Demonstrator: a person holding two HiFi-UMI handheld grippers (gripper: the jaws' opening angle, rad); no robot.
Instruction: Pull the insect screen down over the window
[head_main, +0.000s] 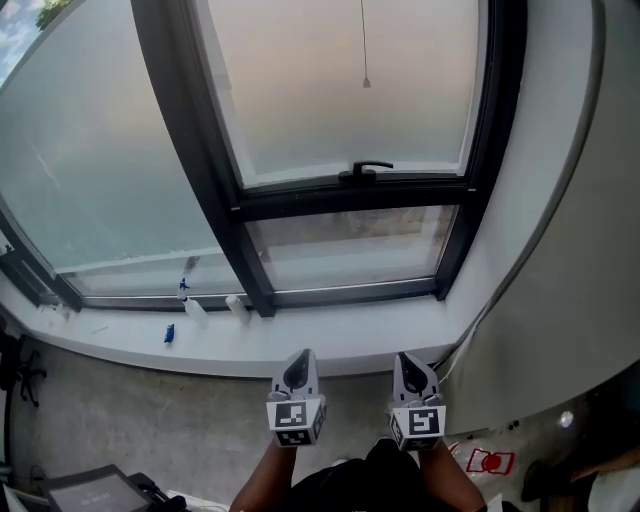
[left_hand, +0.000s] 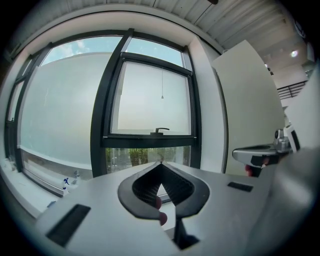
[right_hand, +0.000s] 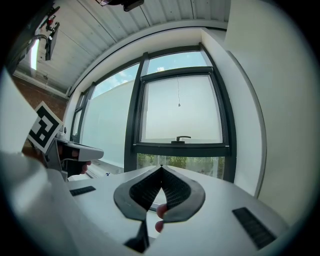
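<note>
Insect screen itself cannot be made out in any view. What I take to be its pull cord (head_main: 364, 45) hangs down the upper pane of the right-hand window (head_main: 350, 100), at 12 o'clock in the head view. The cord ends in a small bead above the black window handle (head_main: 365, 171).

Both grippers sit low at 6 o'clock, well apart from the glass, on the near side of the white sill (head_main: 330, 345). The left gripper (left_hand: 161, 166) has its jaws pressed together on nothing. The right gripper (right_hand: 161, 169) is the same, tips meeting and empty.

The step in hand looks like the reach. To do it well, I would raise one gripper toward 12 o'clock and spread its jaws before it arrives. Pinch the cord just above the bead so it cannot slip through, then draw straight down and steadily. The spray bottles (head_main: 192, 308) at 9 o'clock on the sill lie off that path.
</note>
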